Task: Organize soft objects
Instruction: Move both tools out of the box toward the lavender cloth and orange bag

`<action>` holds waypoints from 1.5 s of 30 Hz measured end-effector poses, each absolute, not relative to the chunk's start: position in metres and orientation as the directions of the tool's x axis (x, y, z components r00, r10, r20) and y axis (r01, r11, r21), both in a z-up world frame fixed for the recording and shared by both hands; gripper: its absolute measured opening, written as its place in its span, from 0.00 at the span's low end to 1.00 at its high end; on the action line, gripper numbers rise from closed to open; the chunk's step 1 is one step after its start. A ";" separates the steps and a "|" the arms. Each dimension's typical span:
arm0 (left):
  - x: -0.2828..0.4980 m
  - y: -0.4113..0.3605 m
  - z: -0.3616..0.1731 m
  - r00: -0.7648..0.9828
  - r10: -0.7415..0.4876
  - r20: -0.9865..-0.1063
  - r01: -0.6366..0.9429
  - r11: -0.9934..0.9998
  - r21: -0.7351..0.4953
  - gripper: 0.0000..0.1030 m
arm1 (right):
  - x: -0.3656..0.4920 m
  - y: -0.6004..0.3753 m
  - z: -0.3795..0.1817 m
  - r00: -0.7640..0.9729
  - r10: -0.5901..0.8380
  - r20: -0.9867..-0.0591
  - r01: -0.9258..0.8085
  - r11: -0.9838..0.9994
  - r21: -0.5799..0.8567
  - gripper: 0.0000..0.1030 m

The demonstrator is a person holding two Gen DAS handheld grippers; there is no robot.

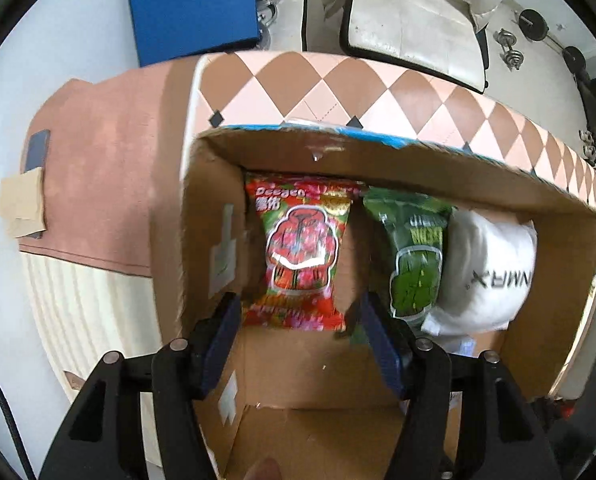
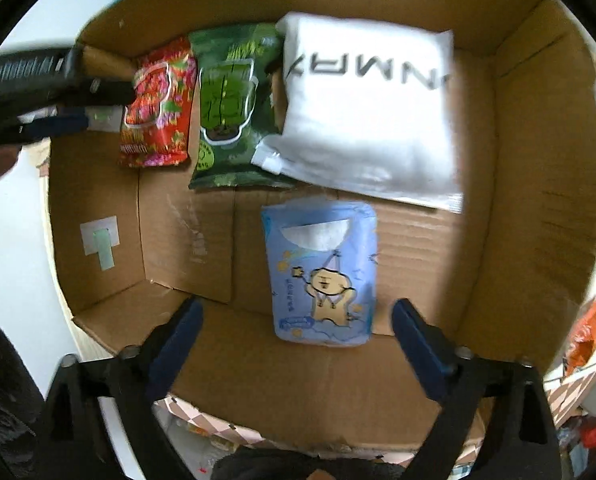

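A cardboard box [image 2: 510, 184] holds several soft packs. A red floral pack [image 1: 298, 252] [image 2: 157, 108], a green pack [image 1: 414, 256] [image 2: 229, 112] and a white pouch [image 1: 486, 272] [image 2: 370, 108] lie in a row along its far wall. A blue tissue pack [image 2: 322, 276] lies on the box floor. My left gripper [image 1: 298, 316] is open just above the near end of the red pack; it also shows in the right wrist view [image 2: 97, 108]. My right gripper [image 2: 293, 320] is open, its fingers on either side of the blue pack's near end, not touching it.
The box [image 1: 378, 156] stands on a pink and brown diamond-patterned cloth [image 1: 338, 84]. A blue panel [image 1: 193, 4] and a white padded chair [image 1: 414, 12] stand beyond it. Dumbbells [image 1: 510, 48] lie on the floor at far right.
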State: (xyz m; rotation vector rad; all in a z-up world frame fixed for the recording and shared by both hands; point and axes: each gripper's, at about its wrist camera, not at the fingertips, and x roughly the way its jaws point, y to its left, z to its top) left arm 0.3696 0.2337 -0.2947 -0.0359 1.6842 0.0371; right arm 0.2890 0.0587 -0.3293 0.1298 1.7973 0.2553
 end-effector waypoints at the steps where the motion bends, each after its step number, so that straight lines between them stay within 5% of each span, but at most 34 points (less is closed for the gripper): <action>1: 0.364 0.233 -0.289 -0.097 0.009 -0.995 -0.041 0.999 0.013 0.58 | 0.289 0.055 -0.321 -0.216 0.216 -0.952 -0.053 0.971 0.232 1.00; 7: 0.316 0.229 -0.256 -0.017 -0.003 -1.000 -0.034 0.999 -0.002 0.59 | 0.281 0.042 -0.291 -0.115 0.149 -0.982 -0.081 0.984 0.158 1.00; 9: 0.299 0.230 -0.247 0.026 -0.007 -1.000 -0.051 0.999 -0.008 0.80 | 0.274 0.038 -0.283 -0.095 0.142 -0.985 -0.092 0.984 0.151 1.00; 12: 0.276 0.226 -0.235 0.085 0.015 -0.996 -0.064 0.998 0.010 0.94 | 0.260 0.035 -0.268 -0.057 0.136 -0.989 -0.110 0.984 0.141 1.00; 34: 0.200 0.190 -0.161 0.255 0.024 -0.967 -0.088 0.996 0.002 0.94 | 0.189 0.017 -0.193 0.124 0.231 -0.965 -0.141 0.967 0.213 1.00; 45: 0.267 0.041 -0.151 0.198 -0.089 -0.976 0.090 0.993 -0.073 0.94 | 0.210 -0.149 -0.181 0.175 0.219 -0.960 0.147 0.958 0.246 1.00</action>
